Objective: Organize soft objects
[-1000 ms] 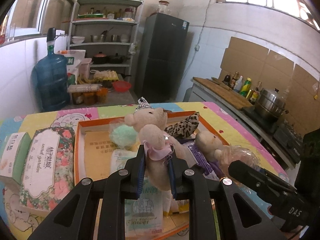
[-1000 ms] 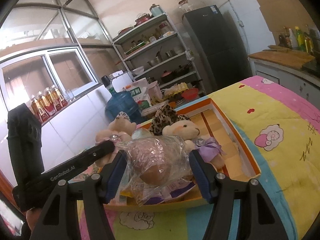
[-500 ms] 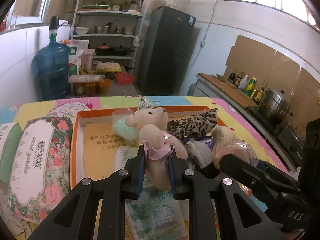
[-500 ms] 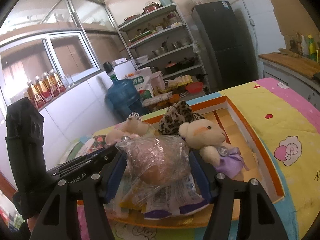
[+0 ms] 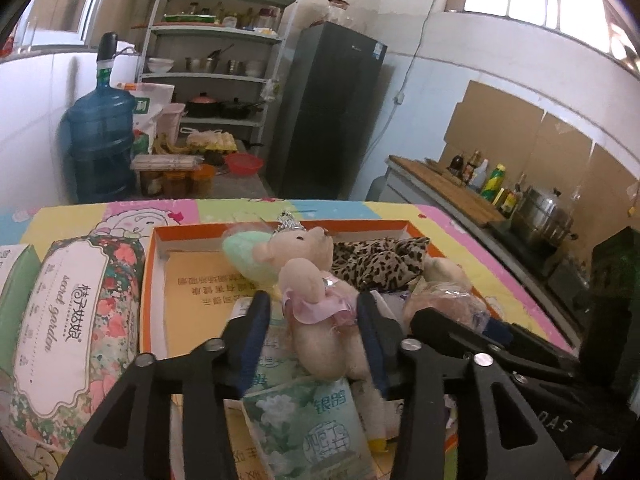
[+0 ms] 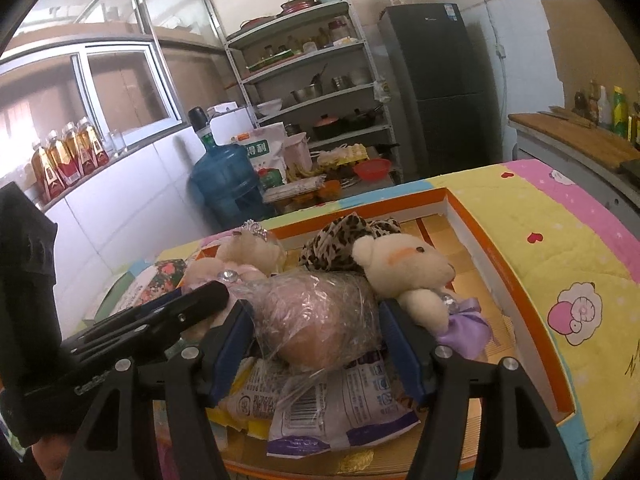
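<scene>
1. An orange-rimmed cardboard box lay open on a tabletop covered by a cartoon-print cloth.
2. Inside the box, a cream teddy bear in a pink dress, wearing a small silver crown, lay on top of flat tissue packets.
3. A mint-green plush ball sat just behind that bear's head, and a leopard-print soft piece lay beside it toward the box's middle.
4. A second cream bear in a purple dress lay toward the right side of the box, touching the leopard-print piece.
5. A pinkish soft toy wrapped in clear plastic rested on a purple-and-white packet near the front of the box.
6. Outside the box on the left lay a floral tissue pack, with a green-edged pack just beside it.
7. The left gripper pointed down into the box; its jaws had just been opening and stood apart on either side of the pink-dressed bear, with a visible gap at the left blue pad.
8. The right gripper also angled downward; its jaws were spread wide with both blue pads pressed against the plastic-wrapped toy.
9. The two grippers sat close side by side, each showing in the other's view.
</scene>
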The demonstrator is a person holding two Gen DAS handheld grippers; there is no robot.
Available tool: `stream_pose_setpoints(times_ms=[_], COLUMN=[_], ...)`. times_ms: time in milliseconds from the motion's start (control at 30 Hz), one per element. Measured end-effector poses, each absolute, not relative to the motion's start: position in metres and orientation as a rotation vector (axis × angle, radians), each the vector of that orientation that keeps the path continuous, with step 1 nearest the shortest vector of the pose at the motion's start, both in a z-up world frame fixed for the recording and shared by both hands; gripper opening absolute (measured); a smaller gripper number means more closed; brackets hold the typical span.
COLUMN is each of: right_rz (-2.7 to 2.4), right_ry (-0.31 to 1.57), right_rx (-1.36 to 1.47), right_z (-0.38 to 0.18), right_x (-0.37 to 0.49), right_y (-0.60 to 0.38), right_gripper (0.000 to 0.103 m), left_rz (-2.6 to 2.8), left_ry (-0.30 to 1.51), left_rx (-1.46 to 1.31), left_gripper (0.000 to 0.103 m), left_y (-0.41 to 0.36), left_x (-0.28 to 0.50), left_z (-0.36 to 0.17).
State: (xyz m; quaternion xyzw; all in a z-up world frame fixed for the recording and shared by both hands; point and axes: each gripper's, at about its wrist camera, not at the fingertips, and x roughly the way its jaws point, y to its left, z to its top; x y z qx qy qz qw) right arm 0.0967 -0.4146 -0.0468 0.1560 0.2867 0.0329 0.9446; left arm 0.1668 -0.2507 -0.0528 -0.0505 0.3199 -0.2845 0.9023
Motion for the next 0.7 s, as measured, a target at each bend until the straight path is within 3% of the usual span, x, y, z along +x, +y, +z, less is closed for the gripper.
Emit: stream_pose_setpoints(times_ms=[167,700], right_rz=[0.074,0.094], right_ry=[0.577,0.523], right_rx=[0.343,0.307], right_z=[-0.046,-0.029], right_x=[0.096,0.082], right_y=[-0.417,-0.403], right_gripper=[0.071,0.074], left_rz=[-0.567,-0.483], left_ry=[0.649,0.571], left_rx=[-0.116,-0.099], left_gripper=[0.057,0.058], left_y=[-0.246,-0.210], left_x=[0.163,0.133], left_z=[-0.048,-0.021])
